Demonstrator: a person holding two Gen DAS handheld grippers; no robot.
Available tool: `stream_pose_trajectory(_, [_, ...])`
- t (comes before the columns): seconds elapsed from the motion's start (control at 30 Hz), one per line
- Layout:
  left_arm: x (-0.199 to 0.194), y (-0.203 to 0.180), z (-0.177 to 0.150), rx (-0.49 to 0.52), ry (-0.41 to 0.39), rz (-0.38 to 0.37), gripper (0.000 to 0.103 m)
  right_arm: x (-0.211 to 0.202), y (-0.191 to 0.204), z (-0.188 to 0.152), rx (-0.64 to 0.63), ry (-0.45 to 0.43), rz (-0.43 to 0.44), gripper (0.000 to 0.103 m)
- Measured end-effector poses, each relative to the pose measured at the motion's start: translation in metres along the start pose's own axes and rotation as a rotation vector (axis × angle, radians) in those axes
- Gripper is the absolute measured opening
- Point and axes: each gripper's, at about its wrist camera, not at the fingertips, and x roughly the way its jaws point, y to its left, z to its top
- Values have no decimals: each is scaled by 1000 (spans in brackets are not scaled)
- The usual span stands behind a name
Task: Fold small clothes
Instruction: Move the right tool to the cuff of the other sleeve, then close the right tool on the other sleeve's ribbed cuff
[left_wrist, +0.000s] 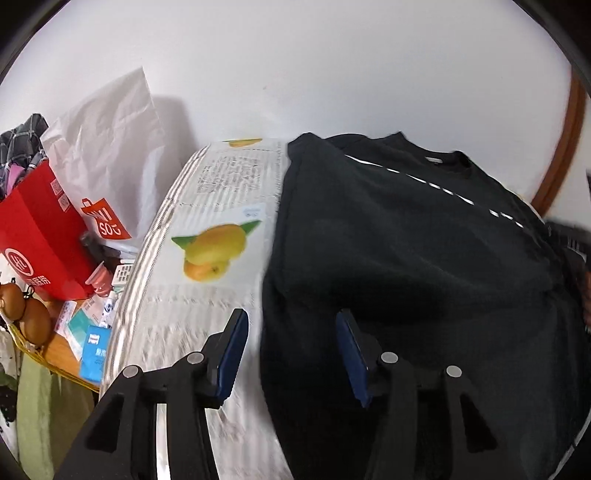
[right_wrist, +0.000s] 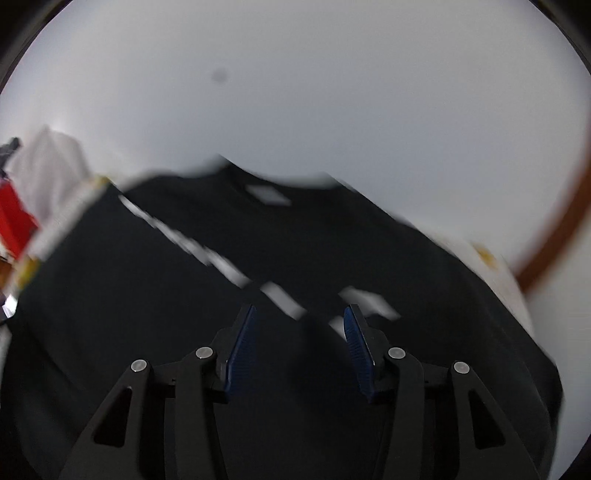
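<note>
Black cotton T-shirt (left_wrist: 406, 251) lies flat on the mango-print white box (left_wrist: 207, 236), collar far; left gripper (left_wrist: 291, 350) straddles its left edge, right gripper (right_wrist: 299, 347) hovers mid-shirt, nearer; both unclenched, empty.

Through my right gripper (right_wrist: 298, 314) everything ahead smears: the black T-shirt (right_wrist: 184, 314), its white printing (right_wrist: 207, 254) unreadable, the neck label (right_wrist: 267, 194) only a pale patch. Its hem runs off the bottom edge below my fingers. From my left gripper (left_wrist: 291, 321), the shirt's right side is cut by the frame, the printed text (left_wrist: 231, 179) on the cardboard box (left_wrist: 207, 295) ahead-left is too small, and the small packets (left_wrist: 90, 332) far left are indistinct.
</note>
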Motion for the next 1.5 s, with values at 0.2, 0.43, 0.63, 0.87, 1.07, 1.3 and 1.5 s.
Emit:
stream_pose_trajectory(0.2, [-14, -19, -34, 15, 40, 4, 47, 12, -81, -83, 122, 122, -123, 48])
stream_pose_trajectory(0.43, [-27, -31, -66, 43, 43, 27, 51, -54, -124, -115, 226, 23, -99, 51])
stream_pose_trajectory(0.63, [-31, -32, -84, 67, 23, 68, 58, -99, -191, -176, 281, -20, -310, 81])
stream_pose_trajectory(0.87, [-34, -26, -91, 38, 4, 39, 62, -86, -251, -252, 452, 89, -396, 81])
stream_pose_trajectory(1.07, [-31, -21, -92, 14, 15, 24, 66, -78, -257, -265, 512, 91, -387, 58])
stream_pose_trajectory(1.3, [-29, -21, -92, 14, 20, 35, 71, -71, -257, -270, 528, 88, -405, 51])
stream_pose_trajectory(1.5, [-27, -18, -92, 2, 28, 41, 78, -72, -251, -271, 483, 93, -426, 37])
